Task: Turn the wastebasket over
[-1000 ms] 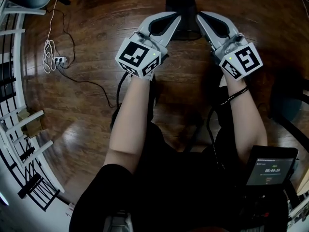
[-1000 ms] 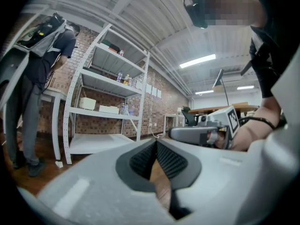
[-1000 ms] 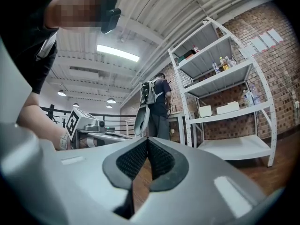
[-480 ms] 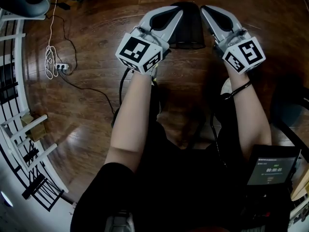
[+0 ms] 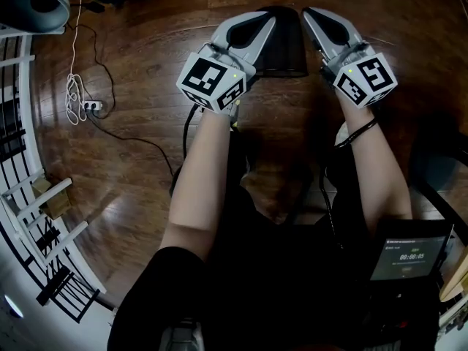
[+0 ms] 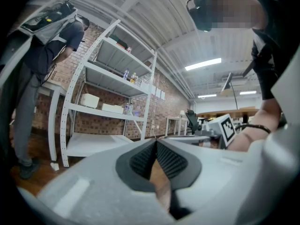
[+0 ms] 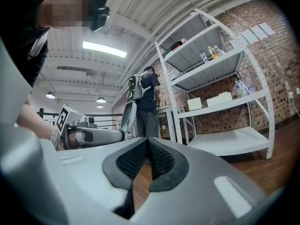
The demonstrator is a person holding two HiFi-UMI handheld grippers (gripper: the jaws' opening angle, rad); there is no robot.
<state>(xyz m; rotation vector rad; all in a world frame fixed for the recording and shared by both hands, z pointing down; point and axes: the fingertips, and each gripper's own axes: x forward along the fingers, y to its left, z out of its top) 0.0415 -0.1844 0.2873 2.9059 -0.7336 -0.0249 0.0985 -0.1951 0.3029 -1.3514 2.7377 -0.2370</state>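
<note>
The black wastebasket stands on the dark wood floor at the top middle of the head view, its wide rim toward me. My left gripper lies along its left side and my right gripper along its right side, so the basket sits between them. Whether either one touches the basket I cannot tell. In the left gripper view the left gripper is shut, its ribbed pads meeting with nothing between them. The right gripper is shut and empty too. Neither gripper view shows the basket.
A white cable and power strip lie on the floor at the left, beside a white rack. A screen device is at the lower right. White shelving and a standing person show in the left gripper view.
Both grippers have moved forward from the basket's near rim to lie along its two sides. The basket now sits lower and larger in the head view.
</note>
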